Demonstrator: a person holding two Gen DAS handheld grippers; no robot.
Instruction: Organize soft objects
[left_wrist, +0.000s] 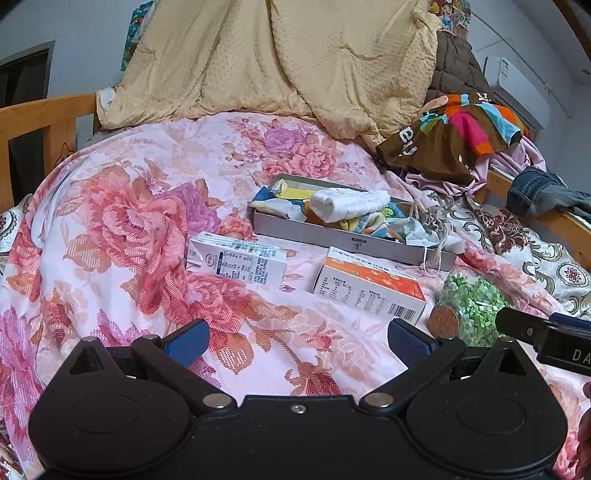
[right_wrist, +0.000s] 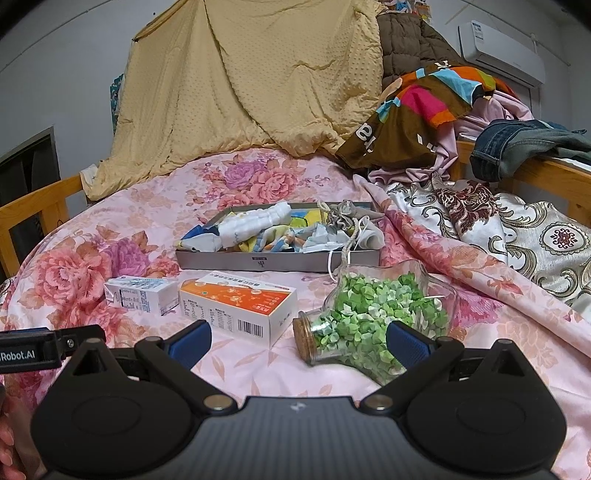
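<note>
The left gripper (left_wrist: 297, 341) hung over the floral bedspread (left_wrist: 122, 229) with its jaws spread wide and nothing between them; its blue pads (left_wrist: 186, 345) were clear of the cloth below. The right gripper (right_wrist: 299, 341) was likewise wide open and empty, though its right pad (right_wrist: 408, 343) stood in front of the glass jar (right_wrist: 369, 314) of green paper bits, and whether it touched the glass could not be told. The soft things lay heaped in a shallow grey tray (right_wrist: 277, 260) in the middle of the bed: a rolled white cloth (right_wrist: 255, 221) on top of crumpled blue-and-yellow fabric (right_wrist: 275, 236), with a small drawstring pouch (right_wrist: 345, 216) and a white face mask (right_wrist: 365, 236) at the tray's right end, their strings trailing over its rim. Just in front of the tray lay a white carton (right_wrist: 142, 293) and an orange-and-white box (right_wrist: 238, 306), side by side, the corked jar on its side to their right.
</note>
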